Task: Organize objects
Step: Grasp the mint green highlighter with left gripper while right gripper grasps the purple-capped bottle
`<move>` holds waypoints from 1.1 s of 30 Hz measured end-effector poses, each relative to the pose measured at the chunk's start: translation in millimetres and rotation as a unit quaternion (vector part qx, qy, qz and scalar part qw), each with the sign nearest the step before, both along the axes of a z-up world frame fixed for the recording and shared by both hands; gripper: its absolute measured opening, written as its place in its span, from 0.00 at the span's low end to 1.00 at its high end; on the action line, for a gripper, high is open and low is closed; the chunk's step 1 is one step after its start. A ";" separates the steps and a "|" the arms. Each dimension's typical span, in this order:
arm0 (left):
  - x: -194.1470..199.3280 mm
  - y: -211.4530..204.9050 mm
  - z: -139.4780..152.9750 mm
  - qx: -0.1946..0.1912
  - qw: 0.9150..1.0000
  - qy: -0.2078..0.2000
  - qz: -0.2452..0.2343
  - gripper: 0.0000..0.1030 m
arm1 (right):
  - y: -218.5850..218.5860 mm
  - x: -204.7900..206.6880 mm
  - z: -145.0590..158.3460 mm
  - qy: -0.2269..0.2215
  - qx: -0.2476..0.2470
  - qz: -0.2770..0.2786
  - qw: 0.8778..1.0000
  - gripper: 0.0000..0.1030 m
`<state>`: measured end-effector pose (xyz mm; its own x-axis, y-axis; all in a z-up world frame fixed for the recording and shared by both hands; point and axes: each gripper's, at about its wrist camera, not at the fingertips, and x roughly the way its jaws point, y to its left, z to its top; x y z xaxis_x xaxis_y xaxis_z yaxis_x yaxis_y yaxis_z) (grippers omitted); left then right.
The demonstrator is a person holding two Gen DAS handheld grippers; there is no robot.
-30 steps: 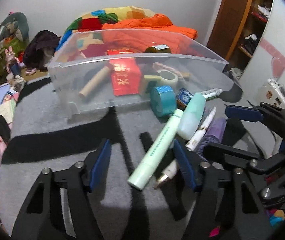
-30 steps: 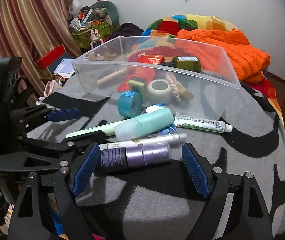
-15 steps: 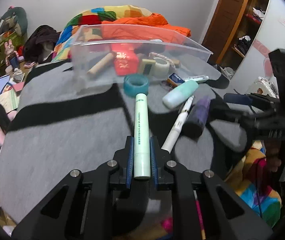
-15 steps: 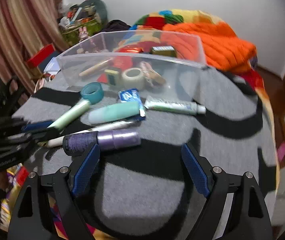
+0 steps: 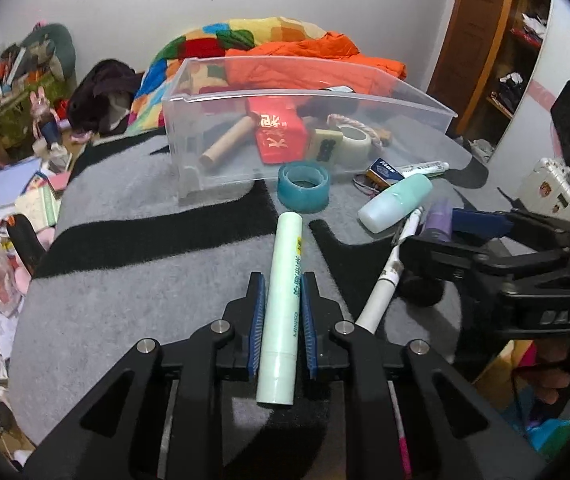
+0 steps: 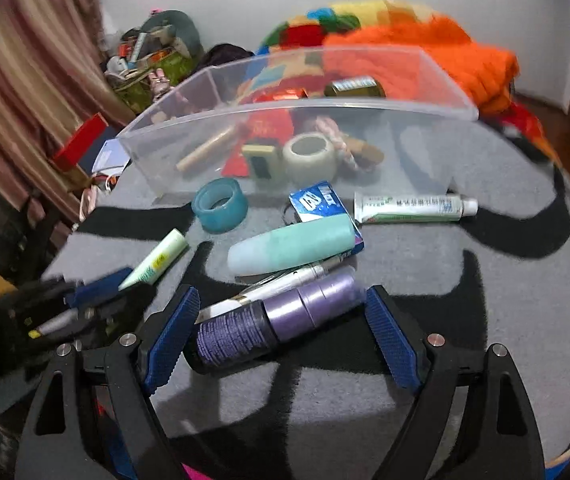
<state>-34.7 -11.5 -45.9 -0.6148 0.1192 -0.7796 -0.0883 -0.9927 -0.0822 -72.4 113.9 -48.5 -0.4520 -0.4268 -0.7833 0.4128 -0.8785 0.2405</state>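
Observation:
My left gripper [image 5: 281,284] is shut on a pale green tube [image 5: 285,280], which points toward the clear plastic bin [image 5: 213,152]. The tube also shows in the right wrist view [image 6: 157,260]. My right gripper [image 6: 281,320] is open around a purple bottle [image 6: 277,320] lying on the grey blanket; the fingers do not touch it. A white pen [image 6: 285,280], a teal bottle [image 6: 289,248], a teal tape roll [image 6: 221,206], a blue box [image 6: 317,200] and a white tube [image 6: 413,206] lie between the gripper and the bin.
The bin holds a red packet [image 5: 281,136], a cardboard roll [image 5: 225,144], a clear tape roll [image 6: 311,156] and other items. Orange bedding [image 5: 305,68] lies behind it. Clutter [image 5: 25,184] sits left of the blanket. A wooden door [image 5: 473,32] stands at right.
My left gripper closed on the green tube a second ago and still holds it. My right gripper moved forward so its open fingers now flank the purple bottle.

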 end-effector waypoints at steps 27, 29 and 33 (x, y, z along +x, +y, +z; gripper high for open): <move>20.2 0.2 -2.2 -0.025 0.999 0.029 0.006 0.26 | -1.2 25.8 0.2 0.028 0.033 0.050 0.998 0.48; 26.1 -5.6 -1.5 -0.023 0.999 0.028 0.012 0.22 | 3.3 26.9 0.8 0.032 0.041 0.041 0.998 0.34; 27.5 -12.2 -0.9 -0.006 1.000 0.025 0.015 0.19 | 22.5 21.9 -0.2 0.021 0.027 0.022 0.999 0.23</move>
<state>-7.2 -23.7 -46.8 -0.6569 0.0913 -0.7484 -0.0628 -0.9958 -0.0663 -50.5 136.5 -48.7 -0.4677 -0.4047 -0.7858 0.4597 -0.8707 0.1748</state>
